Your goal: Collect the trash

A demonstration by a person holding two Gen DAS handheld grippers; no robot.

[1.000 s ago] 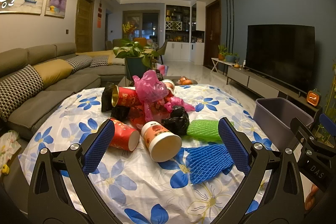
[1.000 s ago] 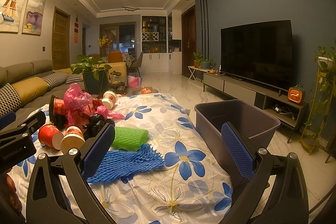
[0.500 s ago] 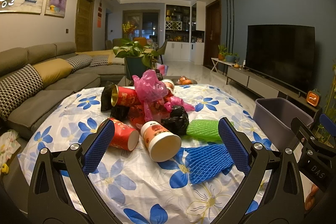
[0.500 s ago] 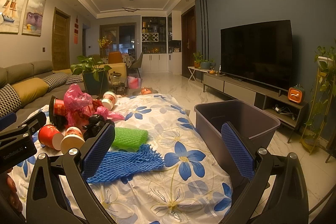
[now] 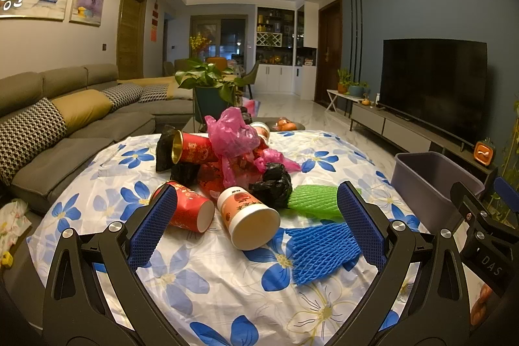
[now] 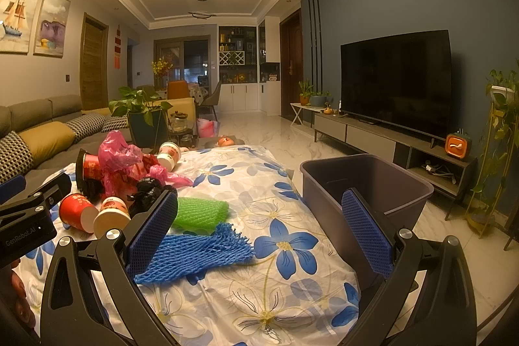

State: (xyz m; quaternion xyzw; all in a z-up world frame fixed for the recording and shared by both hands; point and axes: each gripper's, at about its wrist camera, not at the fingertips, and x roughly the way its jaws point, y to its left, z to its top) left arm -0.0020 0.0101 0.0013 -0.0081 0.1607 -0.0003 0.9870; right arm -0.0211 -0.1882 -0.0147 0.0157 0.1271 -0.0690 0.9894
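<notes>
Both tools hover low at the near edge of the table [image 5: 97, 161], jaws spread wide and holding nothing. The left gripper [image 5: 256, 226] faces the trash: a cup [image 5: 248, 218] lies on its side just ahead between its fingers, mouth toward the tool, long axis running near to far. A blue net [image 6: 194, 252] lies just beside the right gripper [image 6: 259, 229], to its left. The bin [image 6: 366, 184] stands off the table's right edge, nearer the right hand.

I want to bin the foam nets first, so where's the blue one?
The blue foam net lies on the flowered cloth, just in front of the green foam net, left of the grey bin.
</notes>
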